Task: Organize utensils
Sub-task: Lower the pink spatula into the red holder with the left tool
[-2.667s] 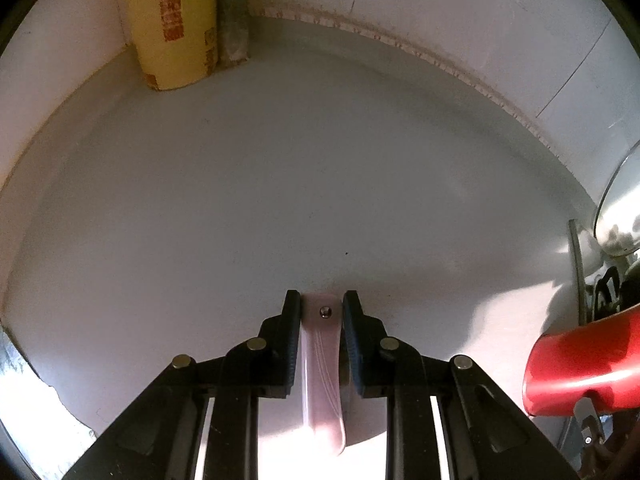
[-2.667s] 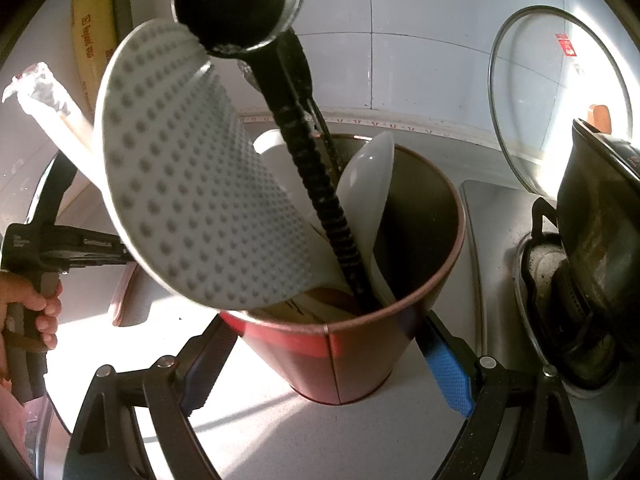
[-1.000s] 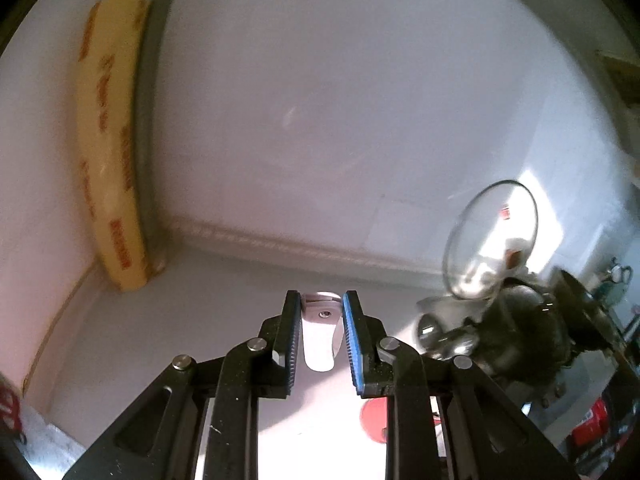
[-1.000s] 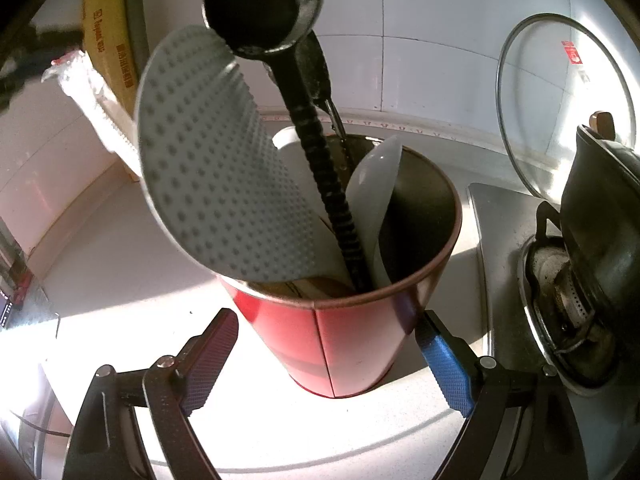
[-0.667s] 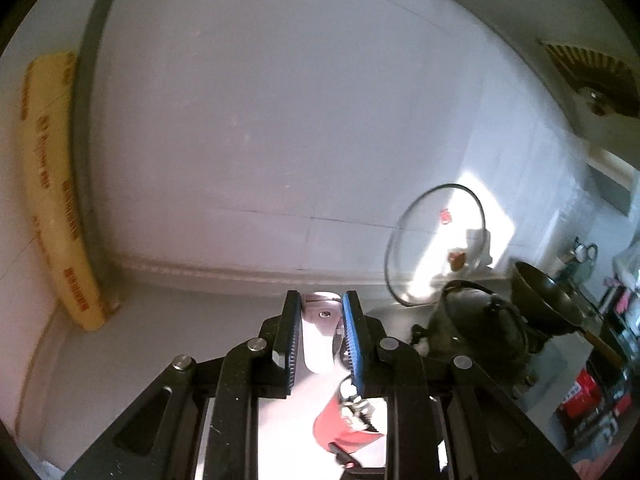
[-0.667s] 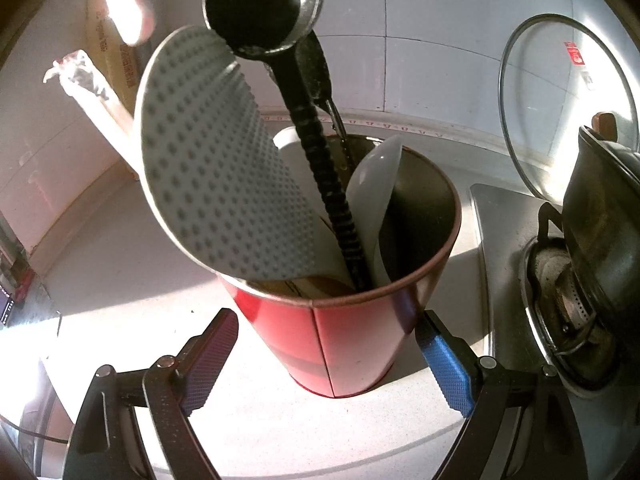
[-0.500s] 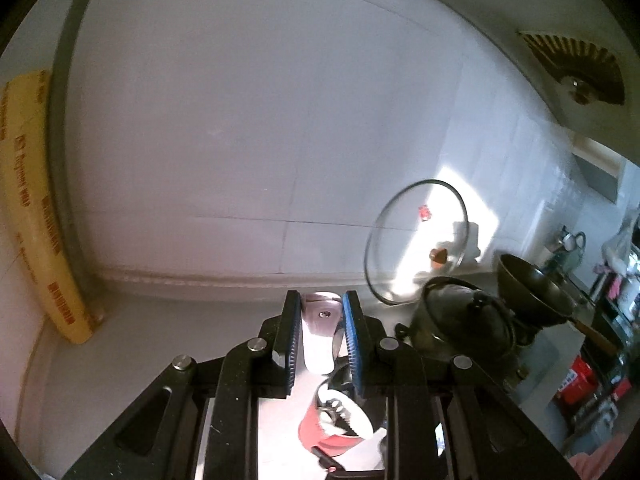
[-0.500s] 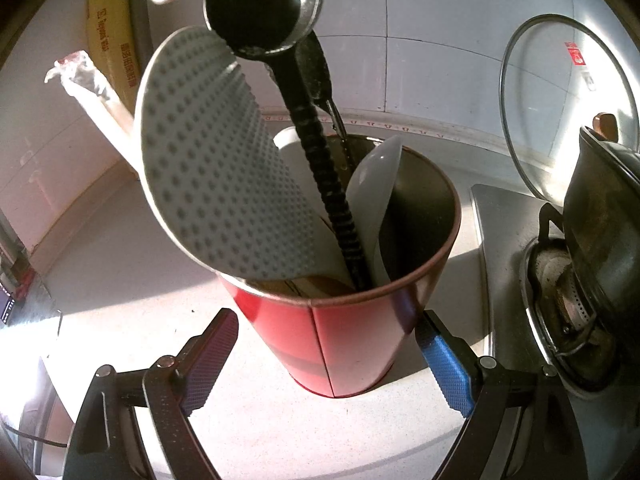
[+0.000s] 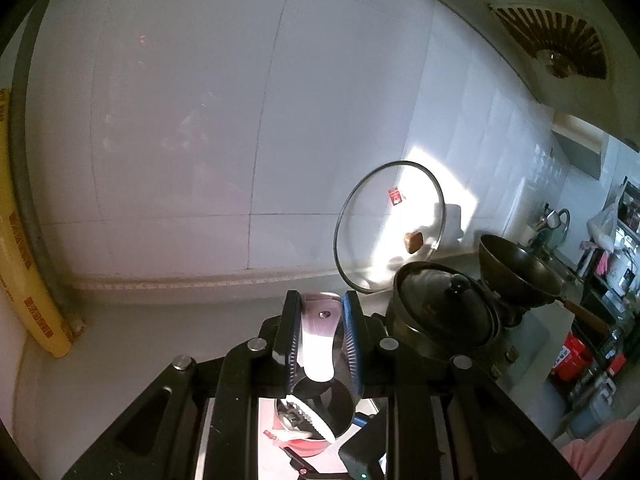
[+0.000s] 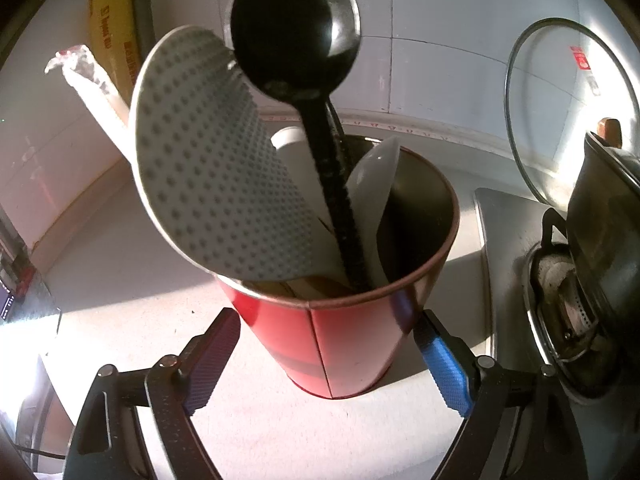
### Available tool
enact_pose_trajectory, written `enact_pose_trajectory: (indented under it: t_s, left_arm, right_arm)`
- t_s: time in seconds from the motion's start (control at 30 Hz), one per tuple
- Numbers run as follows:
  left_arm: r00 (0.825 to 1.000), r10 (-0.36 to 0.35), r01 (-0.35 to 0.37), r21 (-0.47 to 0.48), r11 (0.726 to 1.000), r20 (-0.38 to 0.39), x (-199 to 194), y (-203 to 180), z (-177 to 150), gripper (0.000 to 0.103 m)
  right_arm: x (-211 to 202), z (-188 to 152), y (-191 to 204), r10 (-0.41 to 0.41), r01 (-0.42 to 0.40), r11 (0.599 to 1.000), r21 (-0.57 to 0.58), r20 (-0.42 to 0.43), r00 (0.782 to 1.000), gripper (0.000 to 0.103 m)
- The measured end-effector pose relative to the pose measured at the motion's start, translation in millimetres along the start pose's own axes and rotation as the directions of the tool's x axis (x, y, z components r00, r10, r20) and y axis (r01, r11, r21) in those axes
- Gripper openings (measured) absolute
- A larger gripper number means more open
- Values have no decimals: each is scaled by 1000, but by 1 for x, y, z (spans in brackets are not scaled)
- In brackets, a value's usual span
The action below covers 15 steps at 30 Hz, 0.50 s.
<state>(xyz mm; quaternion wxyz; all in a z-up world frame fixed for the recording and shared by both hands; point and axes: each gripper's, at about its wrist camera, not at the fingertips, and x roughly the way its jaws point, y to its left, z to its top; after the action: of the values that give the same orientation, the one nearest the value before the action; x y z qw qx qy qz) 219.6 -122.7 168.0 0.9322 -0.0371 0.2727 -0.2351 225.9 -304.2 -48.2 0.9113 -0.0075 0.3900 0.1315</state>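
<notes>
My left gripper (image 9: 320, 308) is shut on the pale handle (image 9: 318, 344) of a utensil with a hole at its end. It hangs above the red utensil holder (image 9: 308, 446), which shows low between the fingers. In the right wrist view the red utensil holder (image 10: 344, 344) stands on the counter. It holds a dotted grey rice paddle (image 10: 208, 168), a black ladle (image 10: 296, 28) and a white spoon (image 10: 372, 184). My right gripper (image 10: 324, 320) clasps the holder's lower wall, one pad on each side.
A glass lid (image 9: 390, 228) leans on the tiled wall. A black pot (image 9: 444, 320) and a wok (image 9: 516, 276) sit on the stove (image 10: 560, 280) to the right. A yellow roll (image 9: 24, 280) stands in the left corner.
My left gripper rose and swung right with the handle until it came over the red holder. In the right wrist view the black ladle has tipped closer; the holder stays put.
</notes>
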Motion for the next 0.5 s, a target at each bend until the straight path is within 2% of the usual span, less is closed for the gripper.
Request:
enact_pose_trajectory:
  t_s: [0.23, 0.5]
  left_arm:
    - [1000, -12, 12, 7, 1000, -12, 2, -1, 0, 22]
    - [995, -25, 24, -8, 1000, -92, 21, 3, -16, 22]
  right_arm:
    - [3, 0, -2, 3, -3, 1000, -7, -1, 1000, 89]
    - [9, 3, -4, 1, -1, 1000, -7, -7, 1000, 89]
